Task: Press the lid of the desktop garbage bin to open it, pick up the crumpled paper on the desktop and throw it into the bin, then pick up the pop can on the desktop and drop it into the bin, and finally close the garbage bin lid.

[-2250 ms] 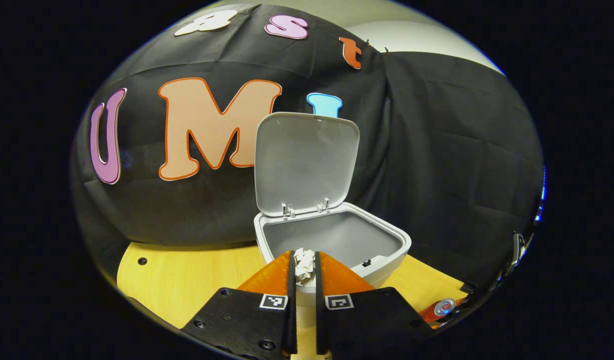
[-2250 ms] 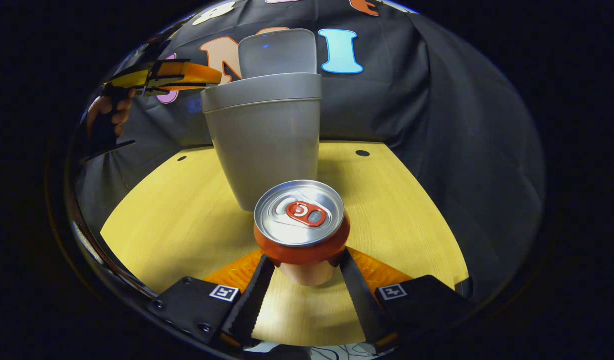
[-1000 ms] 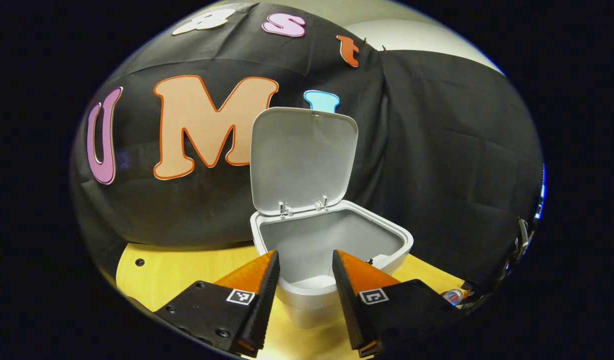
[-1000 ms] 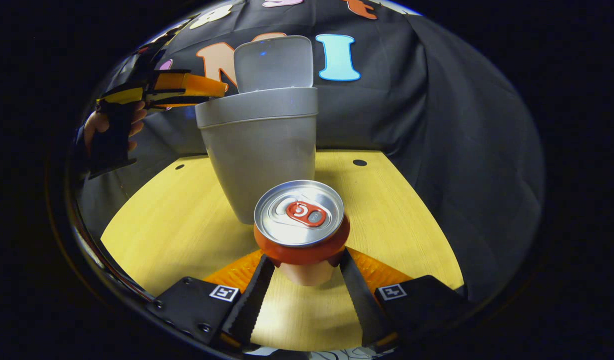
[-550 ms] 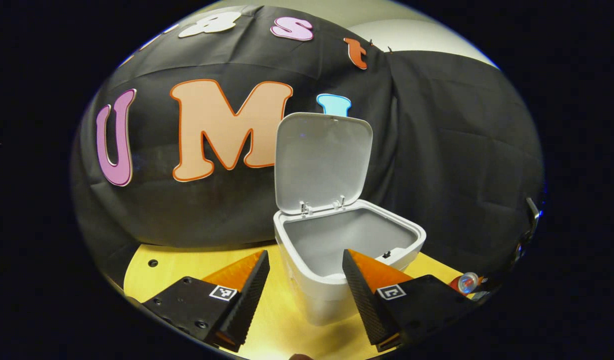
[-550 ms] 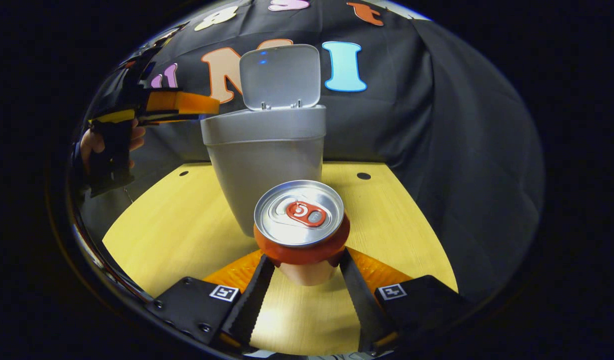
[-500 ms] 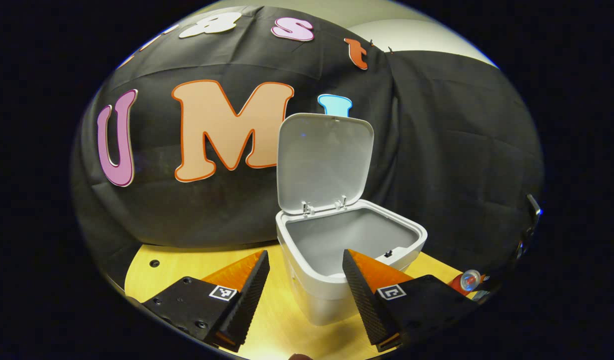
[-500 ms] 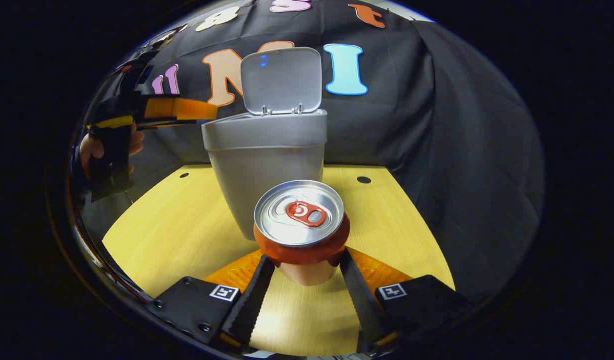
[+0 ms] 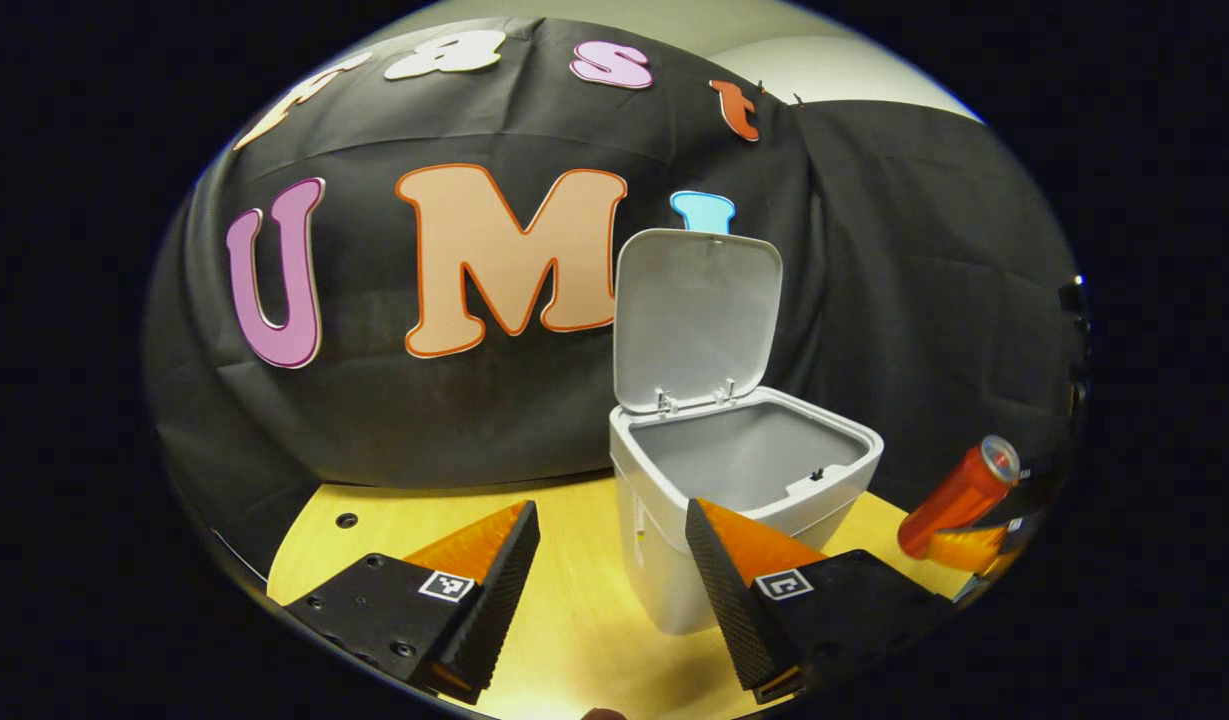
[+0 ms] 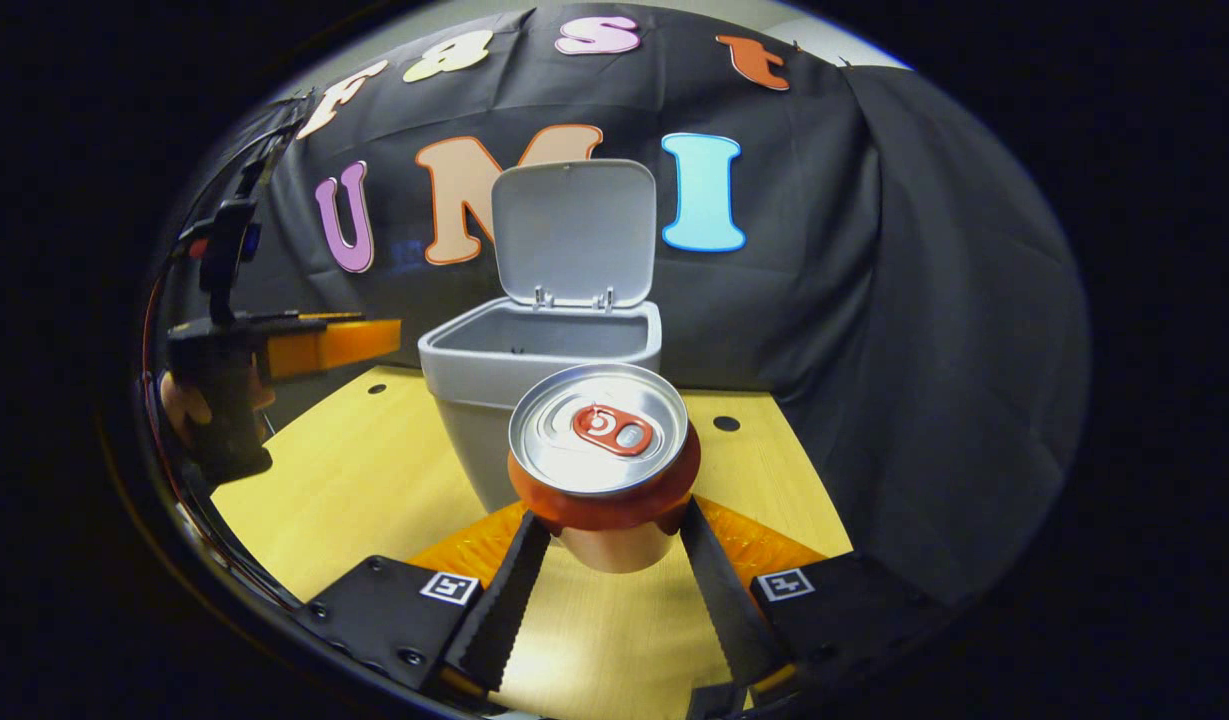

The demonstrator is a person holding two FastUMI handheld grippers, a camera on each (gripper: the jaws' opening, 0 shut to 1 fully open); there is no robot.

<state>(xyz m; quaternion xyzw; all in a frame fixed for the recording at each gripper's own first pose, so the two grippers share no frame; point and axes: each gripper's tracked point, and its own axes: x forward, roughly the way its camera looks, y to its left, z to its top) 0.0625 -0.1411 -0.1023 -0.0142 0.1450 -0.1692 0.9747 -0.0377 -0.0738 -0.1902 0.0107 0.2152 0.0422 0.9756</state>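
The round yellow wooden tabletop (image 10: 354, 480) carries the light grey plastic desktop garbage bin (image 9: 674, 520), which stands upright near the table's back edge, close to the black cloth wall. Its flat grey hinged lid (image 9: 696, 315) stands fully raised behind the opening, almost vertical. From the left gripper view the inside of the bin reads as plain grey walls; its floor lies below the rim line and cannot be made out.

The left gripper (image 9: 612, 518) hangs in front of the bin and to its left, with its two fingers spread wide and nothing between them. The right-hand finger (image 9: 744, 550) overlaps the bin's front wall in this view, though whether it touches is not clear. In the right gripper view this same gripper shows to the left of the bin, level with the rim and apart from it, held by a hand (image 10: 179, 405) that is largely hidden behind the handle.

The right gripper (image 10: 604, 530) is clamped on the orange aluminium pop can (image 10: 602, 445), one finger pressing each side of the can's body, in front of the bin. The can's silver top with its red pull tab faces the camera, and the lower body is hidden between the fingers. In the left gripper view the can (image 9: 959, 495) shows to the right of the bin, tilted.
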